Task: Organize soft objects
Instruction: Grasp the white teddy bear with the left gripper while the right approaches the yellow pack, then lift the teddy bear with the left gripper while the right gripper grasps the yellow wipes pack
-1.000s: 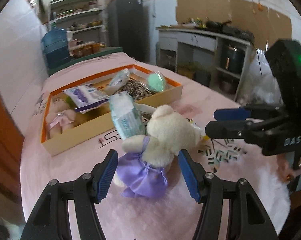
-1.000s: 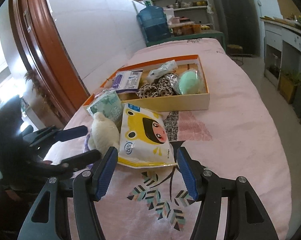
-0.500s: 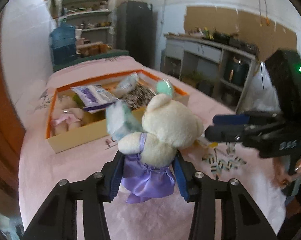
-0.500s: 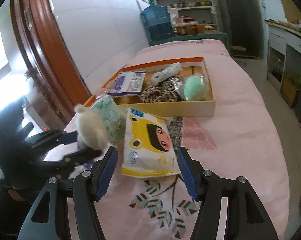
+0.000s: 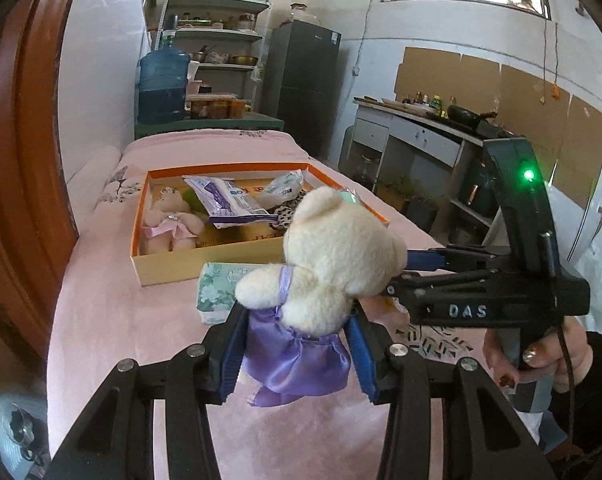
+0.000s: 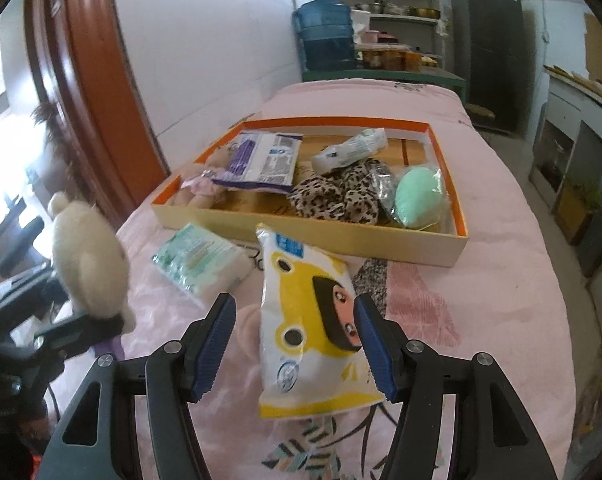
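Bear (image 5: 333,256) gripped in left claw (image 5: 297,354), pads pressed into its purple skirt, body upright and clear of the pink bedspread (image 5: 113,320). Step in hand looks like the carry: bear is picked, not yet placed. Box (image 5: 169,266) sits just beyond it on the bed, already holding a small pink-dressed bear (image 5: 169,224), a purple pack (image 5: 229,200), a leopard cloth (image 6: 337,196) and a green sponge (image 6: 417,198).

Right claw (image 6: 295,346) hangs open over the yellow wipes pack (image 6: 309,320); pack lies between the pads, not pinched as far as I can tell, and rests on the bedspread. Green tissue pack (image 6: 197,258) lies just beside it, near the box's front wall.

Next, my read:
- left: move bear over the front wall and release in the free spot near the small bear; needs height so the skirt clears the rim.
- right: drop lower and close on the wipes pack across its width.

Risk: the two claws sit close together, so their paths could cross on the way to the box.
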### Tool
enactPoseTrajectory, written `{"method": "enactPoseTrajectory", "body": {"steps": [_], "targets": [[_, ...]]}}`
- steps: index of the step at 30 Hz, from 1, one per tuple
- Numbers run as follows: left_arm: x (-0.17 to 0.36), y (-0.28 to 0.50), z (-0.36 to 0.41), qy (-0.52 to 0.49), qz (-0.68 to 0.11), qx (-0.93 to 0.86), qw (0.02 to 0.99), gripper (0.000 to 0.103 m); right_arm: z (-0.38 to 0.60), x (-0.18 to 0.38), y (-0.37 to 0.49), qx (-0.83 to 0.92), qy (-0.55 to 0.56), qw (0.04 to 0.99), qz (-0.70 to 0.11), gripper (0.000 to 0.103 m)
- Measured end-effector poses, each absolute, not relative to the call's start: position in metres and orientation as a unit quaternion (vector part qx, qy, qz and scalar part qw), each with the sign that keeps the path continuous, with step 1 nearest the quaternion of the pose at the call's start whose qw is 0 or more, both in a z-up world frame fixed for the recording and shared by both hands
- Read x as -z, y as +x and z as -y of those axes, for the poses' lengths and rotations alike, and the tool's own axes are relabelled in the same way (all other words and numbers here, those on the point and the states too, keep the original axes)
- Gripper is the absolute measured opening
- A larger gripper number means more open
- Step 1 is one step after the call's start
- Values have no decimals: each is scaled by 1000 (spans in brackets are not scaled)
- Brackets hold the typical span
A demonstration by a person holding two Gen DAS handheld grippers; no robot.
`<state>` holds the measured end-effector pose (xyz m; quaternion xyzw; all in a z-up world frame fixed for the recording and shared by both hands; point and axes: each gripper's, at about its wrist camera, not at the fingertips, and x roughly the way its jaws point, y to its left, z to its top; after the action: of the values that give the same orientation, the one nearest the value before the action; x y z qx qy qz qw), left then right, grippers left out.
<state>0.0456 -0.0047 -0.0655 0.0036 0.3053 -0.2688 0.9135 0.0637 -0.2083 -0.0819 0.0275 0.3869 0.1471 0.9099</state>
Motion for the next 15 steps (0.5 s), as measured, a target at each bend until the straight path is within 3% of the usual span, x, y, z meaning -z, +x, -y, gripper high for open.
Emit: {"method": "enactPoseTrajectory", "body": {"steps": [6,12,15], "targets": [[67,46,2,-18,-313,259,914,47,212,87,83,-130,29,899,-417,61],[67,45,0,-17,-313,243,918,47,210,86,87,-135,33,898,-418,28],[67,45,0,-21,-317,240,918,47,208,80,83,-122,18,905,-408,22]]}}
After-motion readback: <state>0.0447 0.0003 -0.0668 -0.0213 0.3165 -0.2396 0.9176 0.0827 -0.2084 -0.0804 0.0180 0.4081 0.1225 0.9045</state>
